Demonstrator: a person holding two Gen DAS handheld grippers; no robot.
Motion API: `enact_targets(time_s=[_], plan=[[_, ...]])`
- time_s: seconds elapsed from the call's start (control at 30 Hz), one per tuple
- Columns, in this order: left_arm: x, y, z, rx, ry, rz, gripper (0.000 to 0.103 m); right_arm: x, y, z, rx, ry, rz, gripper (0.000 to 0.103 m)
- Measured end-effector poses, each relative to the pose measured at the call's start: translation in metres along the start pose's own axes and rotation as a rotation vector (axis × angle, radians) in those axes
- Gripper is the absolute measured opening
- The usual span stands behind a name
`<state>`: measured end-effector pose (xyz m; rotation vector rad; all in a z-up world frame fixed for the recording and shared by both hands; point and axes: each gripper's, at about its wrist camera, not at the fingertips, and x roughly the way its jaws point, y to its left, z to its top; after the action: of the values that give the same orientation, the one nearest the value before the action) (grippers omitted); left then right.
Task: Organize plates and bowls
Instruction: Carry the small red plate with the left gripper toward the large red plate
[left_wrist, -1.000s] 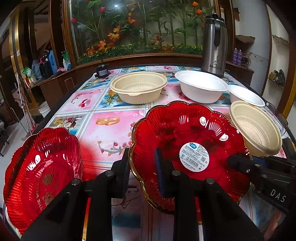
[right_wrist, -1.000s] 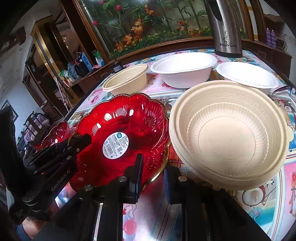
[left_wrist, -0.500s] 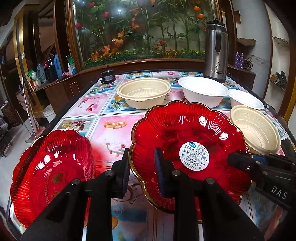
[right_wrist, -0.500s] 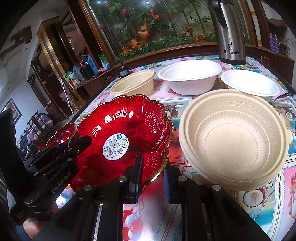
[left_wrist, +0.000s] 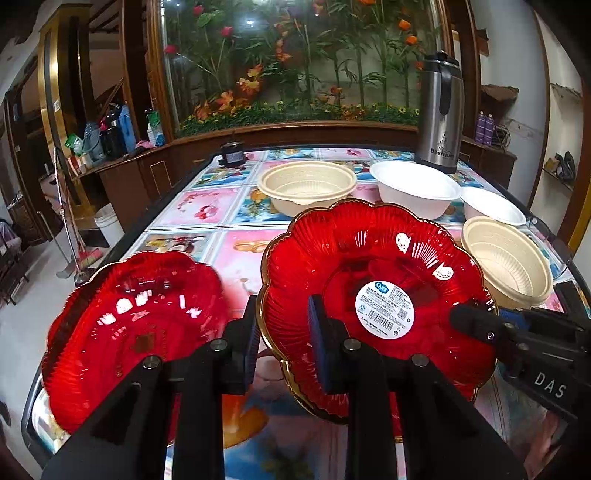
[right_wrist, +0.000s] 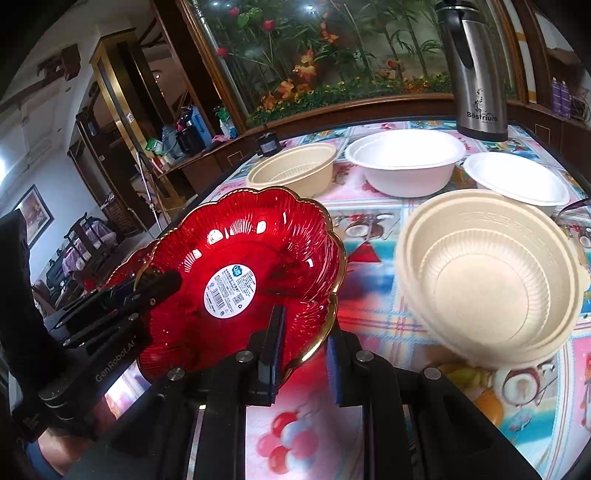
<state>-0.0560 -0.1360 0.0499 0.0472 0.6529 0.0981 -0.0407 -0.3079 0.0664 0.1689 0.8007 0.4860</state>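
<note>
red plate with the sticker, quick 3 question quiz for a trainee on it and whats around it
1. True or false: only one gripper clamps the rim of the stickered red plate.
2. What stands behind the white bowls? A: a stack of cups. B: a steel flask. C: a blue bucket.
3. Fill in: in the left wrist view, the second red plate lies to the ___ of the stickered one.

Key:
1. False: the left gripper and the right gripper both clamp it.
2. B
3. left

Red scalloped plate (left_wrist: 373, 291) tilted above table; 4 bowls beyond.
</note>
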Motion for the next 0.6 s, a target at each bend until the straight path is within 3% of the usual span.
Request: enact_targets(time_s=[0.37,0.6], plan=[[-0.025,0.066,-0.002,-0.113,-0.041,0.035,0.022,-0.003,0.065,0.013,-0.087,0.006,0.018,0.019],[-0.026,0.116,-0.012,-0.191,-0.023,0.099,0.022,0.022,0.118,0.021,-0.166,0.054,0.061,0.019]])
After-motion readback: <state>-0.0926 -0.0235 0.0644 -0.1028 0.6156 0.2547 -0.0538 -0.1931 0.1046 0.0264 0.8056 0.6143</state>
